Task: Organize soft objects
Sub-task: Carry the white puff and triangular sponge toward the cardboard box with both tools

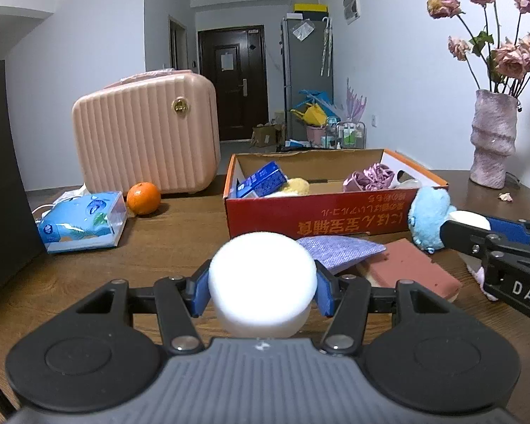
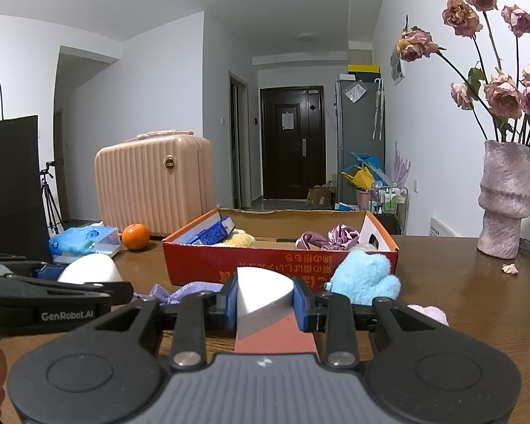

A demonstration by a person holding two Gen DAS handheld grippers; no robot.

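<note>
At the left of the left wrist view a glossy tissue pack (image 1: 83, 222) is lying beside a round orange (image 1: 143, 198), with a ribbed pink case (image 1: 146, 139) behind. At lower centre the left gripper (image 1: 263, 288) is clamping a smooth white foam puff (image 1: 262, 277), a short cylinder with its round face toward the box (image 1: 318, 212). A lilac cloth (image 1: 339, 249) and a flat pink sponge (image 1: 411, 268), long axis running toward lower right, are lying past it on the wood table (image 1: 180, 240). At right, a fuzzy blue plush (image 1: 428, 217) is sitting against the box. Only the right wrist view is showing the right gripper (image 2: 265, 298) pinching a white wedge (image 2: 261, 298), its edge pointing left.
</note>
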